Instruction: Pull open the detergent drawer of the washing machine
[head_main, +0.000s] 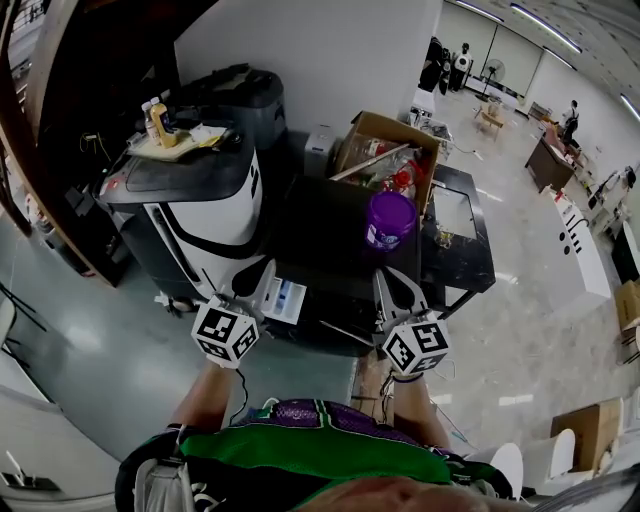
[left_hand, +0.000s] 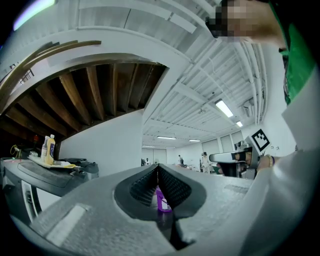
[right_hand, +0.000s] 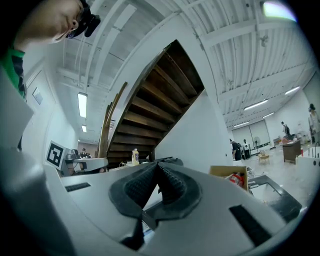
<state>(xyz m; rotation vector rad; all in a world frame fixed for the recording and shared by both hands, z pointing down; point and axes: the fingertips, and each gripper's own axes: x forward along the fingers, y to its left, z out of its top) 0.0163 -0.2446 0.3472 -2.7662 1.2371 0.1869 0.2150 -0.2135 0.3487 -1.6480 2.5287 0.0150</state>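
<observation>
A dark-topped washing machine (head_main: 320, 230) stands right in front of me, with a purple detergent bottle (head_main: 390, 220) on its top. At its near front edge is a white panel with blue print (head_main: 287, 298); I cannot tell whether it is the drawer. My left gripper (head_main: 262, 282) hovers just left of that panel, its jaws shut with nothing between them. In the left gripper view the purple bottle (left_hand: 161, 199) shows behind the closed left gripper (left_hand: 158, 167). My right gripper (head_main: 396, 280) is at the machine's near right corner, below the bottle. The right gripper (right_hand: 158, 164) is shut and empty.
A white and black machine (head_main: 200, 210) stands to the left, carrying a tray with bottles (head_main: 158, 122). Behind the washer sits an open cardboard box (head_main: 385, 160) full of items. A black cart (head_main: 462, 240) is at the right. A wooden staircase (right_hand: 150, 105) rises at the far left.
</observation>
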